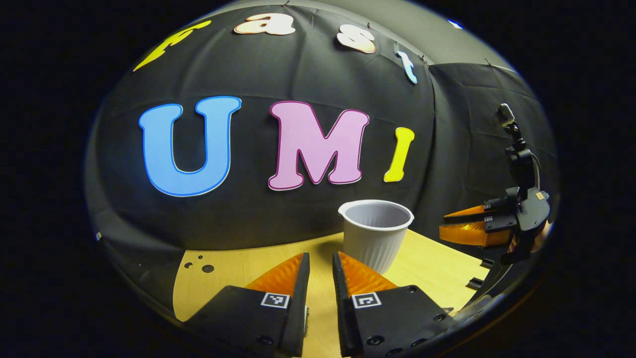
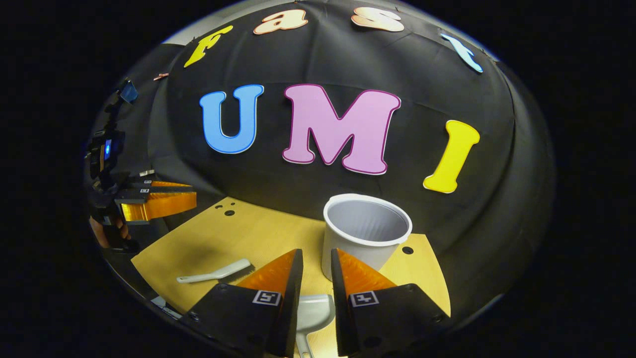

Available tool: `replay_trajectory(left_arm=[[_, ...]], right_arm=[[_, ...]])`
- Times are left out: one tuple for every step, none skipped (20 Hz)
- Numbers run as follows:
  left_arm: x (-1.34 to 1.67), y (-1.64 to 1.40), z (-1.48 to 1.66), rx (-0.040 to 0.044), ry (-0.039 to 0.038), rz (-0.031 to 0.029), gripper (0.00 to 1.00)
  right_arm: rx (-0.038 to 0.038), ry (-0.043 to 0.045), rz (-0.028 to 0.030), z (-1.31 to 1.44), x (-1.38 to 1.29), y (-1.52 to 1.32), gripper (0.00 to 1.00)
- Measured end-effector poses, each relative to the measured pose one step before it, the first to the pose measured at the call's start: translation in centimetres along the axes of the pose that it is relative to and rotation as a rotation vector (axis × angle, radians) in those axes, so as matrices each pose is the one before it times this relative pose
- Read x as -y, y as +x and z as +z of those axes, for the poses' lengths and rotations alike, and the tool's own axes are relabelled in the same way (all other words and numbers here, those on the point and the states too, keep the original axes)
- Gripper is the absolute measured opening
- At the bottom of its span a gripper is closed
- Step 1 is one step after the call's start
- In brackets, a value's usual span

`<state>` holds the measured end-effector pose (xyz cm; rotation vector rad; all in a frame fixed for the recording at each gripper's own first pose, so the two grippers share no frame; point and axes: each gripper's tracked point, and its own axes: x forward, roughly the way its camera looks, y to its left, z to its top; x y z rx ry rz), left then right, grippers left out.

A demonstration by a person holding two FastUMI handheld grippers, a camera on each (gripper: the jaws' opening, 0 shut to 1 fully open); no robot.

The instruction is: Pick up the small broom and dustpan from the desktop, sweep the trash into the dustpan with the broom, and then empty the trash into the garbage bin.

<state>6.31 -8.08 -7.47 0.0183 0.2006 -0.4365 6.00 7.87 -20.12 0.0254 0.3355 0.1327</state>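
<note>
Left gripper view: left tongs (image 1: 321, 271) sit low over the tabletop (image 1: 238, 268), fingers apart with a narrow gap, holding nothing. The white ribbed garbage bin (image 1: 375, 236) stands upright just beyond the right finger, open mouth up. The right tongs (image 1: 469, 226) hang at the far right edge, above the tabletop, hand partly visible behind them; their orange fingers lie close together, nothing between them as far as can be made out.

Right gripper view: right tongs (image 2: 316, 268) are apart, narrow gap, empty. Directly below the gap lies the white dustpan (image 2: 313, 311), handle running toward the camera. The small broom (image 2: 216, 272) lies flat on the tabletop to the left, bristles near the left finger, handle pointing away left. The bin stands just behind the right finger. The left tongs (image 2: 159, 201) hover at the far left, above the tabletop edge. No trash can be made out.

Step, as judged: very start, pick-up not yet done; both tools untouched. Next move calls for lowering the right tongs onto the dustpan handle, and bringing the left tongs across to the broom handle.
</note>
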Motion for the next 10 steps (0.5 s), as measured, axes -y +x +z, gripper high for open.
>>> replay_trajectory(left_arm=[[-0.103,-0.075,0.142,0.00447,-0.00080,0.00023,0.31],[-0.073,0.008,-0.100,-0.00198,0.00199,0.00043,0.31],[-0.058,-0.008,0.007,-0.00275,0.00240,0.00155,0.31],[0.035,0.033,0.041,-0.00104,0.00164,0.00036,0.31],[0.006,0.071,0.002,-0.00149,0.00003,0.00170,0.31],[-0.054,-0.035,-0.011,-0.00224,0.00094,0.00138,0.31],[-0.072,0.122,-0.044,-0.00271,0.00194,0.00046,0.31],[-0.032,0.073,-0.067,-0.00279,0.00070,-0.00017,0.31],[-0.014,-0.005,0.004,-0.00294,0.00123,-0.00081,0.31],[-0.005,0.020,0.033,-0.00265,0.00033,-0.00259,0.31]], right_arm=[[0.00566,0.00201,0.00212,-0.005,-0.088,0.192,0.36],[-0.00010,-0.00081,-0.00258,-0.083,0.040,0.020,0.36],[0.00106,0.00017,0.00026,-0.015,-0.045,0.296,0.36],[0.00137,0.00271,-0.00082,0.040,0.048,-0.074,0.36],[-0.00266,0.00327,0.00078,-0.022,-0.036,0.023,0.36],[0.00056,0.00176,-0.00288,-0.040,0.088,-0.020,0.36],[-0.00286,-0.00030,-0.00023,-0.151,0.026,0.045,0.40],[-0.00155,-0.00294,-0.00161,-0.106,0.068,0.077,0.36],[-0.00340,-0.00446,-0.00027,-0.160,0.017,-0.030,0.36],[-0.00604,-0.00679,-0.00074,-0.253,-0.032,0.031,0.36]])
